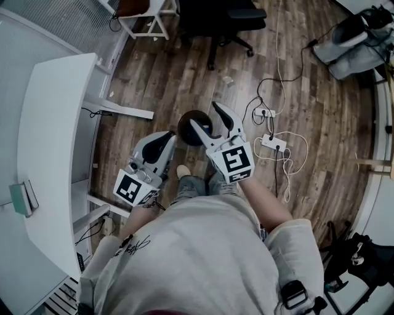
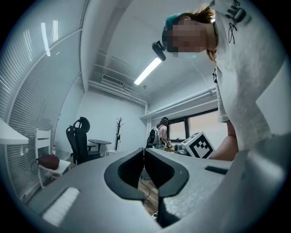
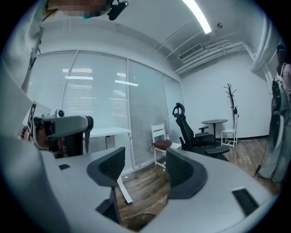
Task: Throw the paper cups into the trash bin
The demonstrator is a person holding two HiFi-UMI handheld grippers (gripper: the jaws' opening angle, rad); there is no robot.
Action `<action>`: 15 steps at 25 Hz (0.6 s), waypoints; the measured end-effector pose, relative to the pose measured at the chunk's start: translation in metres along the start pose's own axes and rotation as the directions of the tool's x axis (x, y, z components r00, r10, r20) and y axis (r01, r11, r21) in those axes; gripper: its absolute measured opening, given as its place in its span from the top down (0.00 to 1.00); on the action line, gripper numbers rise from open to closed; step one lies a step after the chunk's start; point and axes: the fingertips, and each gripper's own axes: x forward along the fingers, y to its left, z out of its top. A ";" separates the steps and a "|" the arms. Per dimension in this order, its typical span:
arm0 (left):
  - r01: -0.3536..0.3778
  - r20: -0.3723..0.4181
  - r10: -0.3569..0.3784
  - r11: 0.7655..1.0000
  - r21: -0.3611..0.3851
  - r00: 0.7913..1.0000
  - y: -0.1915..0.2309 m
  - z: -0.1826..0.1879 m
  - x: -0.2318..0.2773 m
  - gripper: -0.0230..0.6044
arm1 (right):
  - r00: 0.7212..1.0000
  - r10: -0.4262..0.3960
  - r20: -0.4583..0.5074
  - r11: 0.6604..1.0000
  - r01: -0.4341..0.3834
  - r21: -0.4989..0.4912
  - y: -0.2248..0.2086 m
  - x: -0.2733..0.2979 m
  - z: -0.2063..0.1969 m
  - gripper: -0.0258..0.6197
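A round dark trash bin (image 1: 187,127), its contents impossible to tell, stood on the wooden floor (image 1: 320,111) between a white desk (image 1: 55,154) and a cabled white power strip (image 1: 273,143), just below the open, empty right tool (image 1: 206,117), the left tool (image 1: 165,140) closed on nothing.

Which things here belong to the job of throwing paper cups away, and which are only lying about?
For the job: trash bin on the floor; left tongs, shut and empty; right tongs, open and empty. No paper cup shows.

Only lying about: power strip and cables on the floor; black office chair; white desk.
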 end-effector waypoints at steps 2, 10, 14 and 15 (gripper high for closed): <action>-0.003 0.008 0.003 1.000 0.012 1.000 0.000 0.008 -0.001 0.95 | 1.000 0.006 0.019 1.000 -0.006 -0.011 0.001 -0.004 0.013 0.52; -0.010 0.041 0.008 0.999 0.053 0.999 -0.002 0.034 0.002 0.95 | 0.998 0.030 0.062 0.999 -0.028 -0.041 0.003 -0.017 0.047 0.52; -0.009 0.047 0.005 0.997 0.077 0.999 -0.004 0.043 0.002 0.95 | 0.995 0.048 0.084 0.998 -0.045 -0.047 0.009 -0.025 0.058 0.52; -0.010 0.049 0.006 0.997 0.081 0.999 -0.005 0.045 0.002 0.95 | 0.995 0.051 0.089 0.998 -0.047 -0.049 0.010 -0.027 0.060 0.52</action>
